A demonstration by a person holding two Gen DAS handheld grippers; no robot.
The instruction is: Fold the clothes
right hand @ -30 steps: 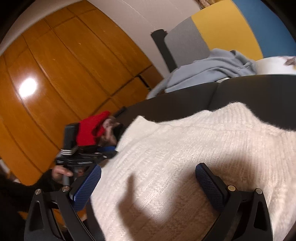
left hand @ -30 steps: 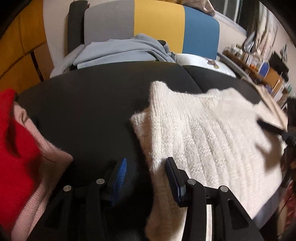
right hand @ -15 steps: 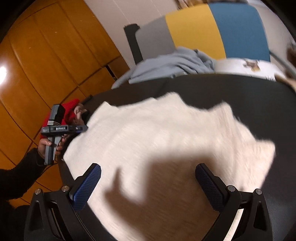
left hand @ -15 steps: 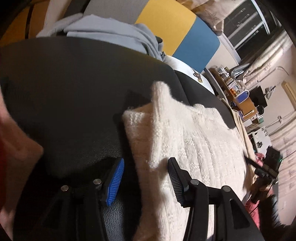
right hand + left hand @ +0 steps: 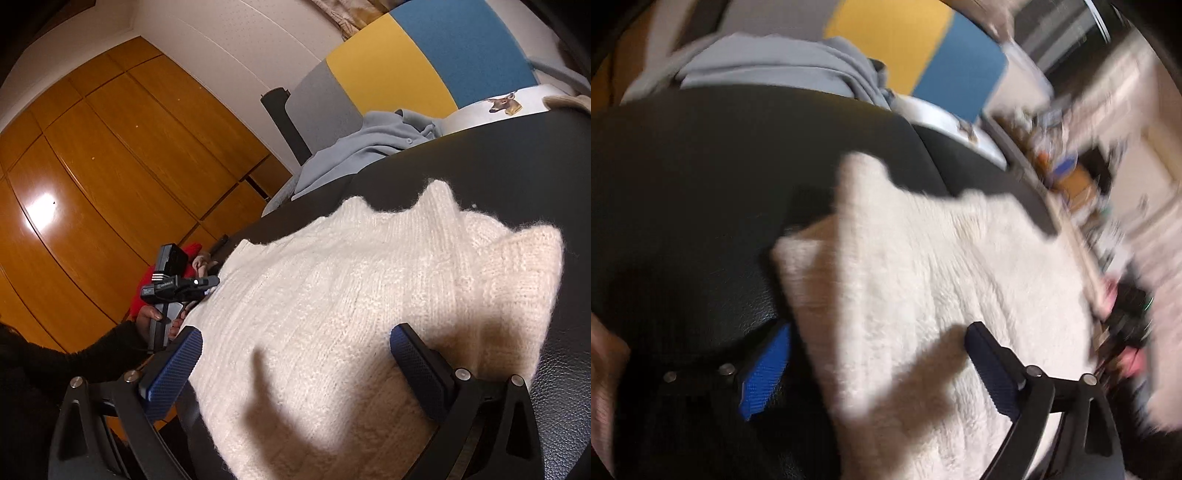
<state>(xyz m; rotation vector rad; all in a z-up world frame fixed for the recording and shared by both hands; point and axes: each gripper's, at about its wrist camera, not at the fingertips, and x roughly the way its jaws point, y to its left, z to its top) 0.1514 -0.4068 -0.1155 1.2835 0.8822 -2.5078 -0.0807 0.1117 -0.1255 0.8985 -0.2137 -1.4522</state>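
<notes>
My left claw [image 5: 875, 369] is opening over the cream sweater's [image 5: 942, 280] edge; my right claw [image 5: 295, 365] stands wide above it, gripping nothing.

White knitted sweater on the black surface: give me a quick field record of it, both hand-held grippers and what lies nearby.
garment: white knitted sweater, lying flat on black leather-like surface
left hand-held gripper: jaws opening, sweater edge between them, pads not pressing
right hand-held gripper: open, over the sweater
nearby: light blue garment at far edge; red garment beyond the left hand-held gripper

Left wrist view smeared by motion blur; right wrist view sharp, with glare on the wooden wardrobe [image 5: 92, 192].
</notes>
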